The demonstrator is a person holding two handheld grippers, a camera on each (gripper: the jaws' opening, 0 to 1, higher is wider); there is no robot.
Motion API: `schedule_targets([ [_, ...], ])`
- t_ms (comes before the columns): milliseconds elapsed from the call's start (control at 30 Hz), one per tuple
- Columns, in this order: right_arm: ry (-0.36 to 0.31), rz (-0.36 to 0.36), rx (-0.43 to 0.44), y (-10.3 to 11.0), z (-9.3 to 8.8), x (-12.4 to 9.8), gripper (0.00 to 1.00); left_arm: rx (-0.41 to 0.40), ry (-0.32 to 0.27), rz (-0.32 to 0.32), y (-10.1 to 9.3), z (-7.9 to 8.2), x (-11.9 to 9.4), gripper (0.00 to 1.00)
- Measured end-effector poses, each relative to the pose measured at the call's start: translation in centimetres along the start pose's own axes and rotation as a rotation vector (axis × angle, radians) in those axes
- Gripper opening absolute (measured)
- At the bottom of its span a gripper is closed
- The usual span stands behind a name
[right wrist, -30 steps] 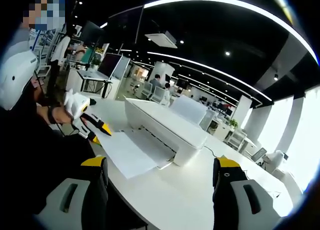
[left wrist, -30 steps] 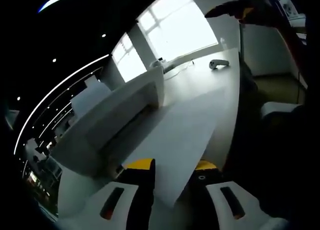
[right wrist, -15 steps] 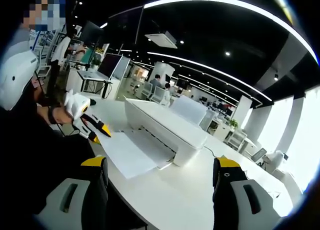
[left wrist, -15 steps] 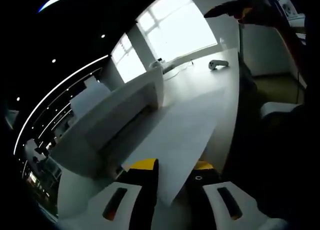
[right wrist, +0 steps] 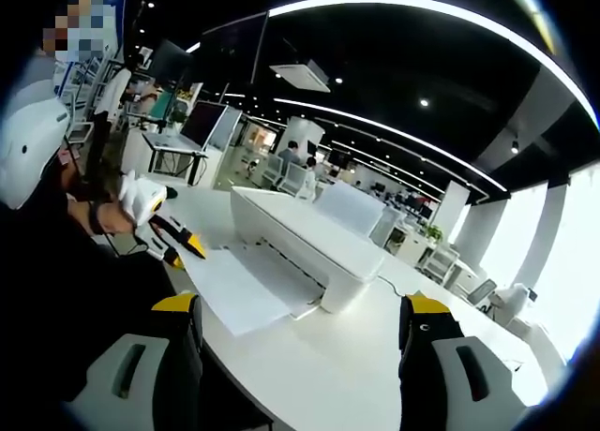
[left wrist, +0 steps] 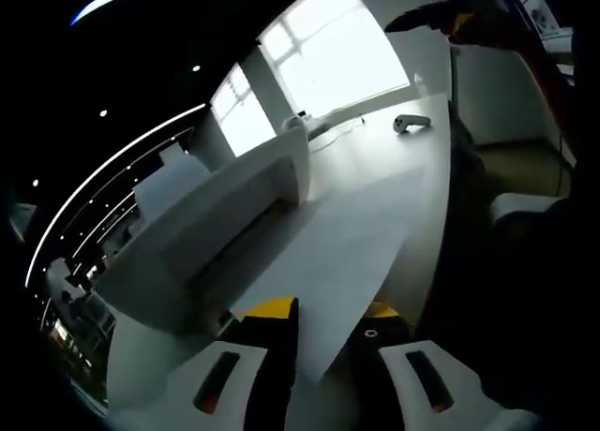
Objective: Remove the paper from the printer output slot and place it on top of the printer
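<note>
The white printer (left wrist: 206, 225) (right wrist: 300, 234) stands on a white table (left wrist: 394, 155) (right wrist: 375, 375). A white sheet of paper (left wrist: 347, 244) (right wrist: 234, 286) lies out of its output slot over the table. My left gripper (left wrist: 323, 314) has the sheet's near corner between its yellow-tipped jaws, which stand narrowly apart. From the right gripper view, the left gripper (right wrist: 183, 251) sits at the paper's left corner, held by a gloved hand (right wrist: 141, 195). My right gripper (right wrist: 300, 309) hangs open in front of the printer, well short of it, holding nothing.
A white sheet (right wrist: 352, 206) stands upright in the printer's rear tray. A small white device (left wrist: 410, 122) and a cable (left wrist: 337, 126) lie on the far table. A person in a white helmet (right wrist: 28, 141) is at the left. Office desks and monitors (right wrist: 202, 122) stand behind.
The left gripper's jaws have narrowed around the paper's corner. The right gripper view has shifted only slightly; the printer and paper have not moved.
</note>
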State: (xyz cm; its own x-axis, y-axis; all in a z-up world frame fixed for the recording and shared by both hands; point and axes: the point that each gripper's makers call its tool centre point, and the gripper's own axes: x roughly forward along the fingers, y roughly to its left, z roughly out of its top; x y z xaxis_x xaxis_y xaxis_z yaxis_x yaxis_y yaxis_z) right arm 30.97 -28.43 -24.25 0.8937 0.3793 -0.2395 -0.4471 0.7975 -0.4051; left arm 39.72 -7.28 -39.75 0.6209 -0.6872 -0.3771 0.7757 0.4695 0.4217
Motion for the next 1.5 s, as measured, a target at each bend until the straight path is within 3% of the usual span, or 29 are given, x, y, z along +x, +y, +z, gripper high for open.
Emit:
schedule_targets([
  [1500, 0.003, 0.007, 0.000, 0.12, -0.10, 0.25, 0.81, 0.019, -0.029, -0.005, 0.03, 0.82, 0.02, 0.16],
])
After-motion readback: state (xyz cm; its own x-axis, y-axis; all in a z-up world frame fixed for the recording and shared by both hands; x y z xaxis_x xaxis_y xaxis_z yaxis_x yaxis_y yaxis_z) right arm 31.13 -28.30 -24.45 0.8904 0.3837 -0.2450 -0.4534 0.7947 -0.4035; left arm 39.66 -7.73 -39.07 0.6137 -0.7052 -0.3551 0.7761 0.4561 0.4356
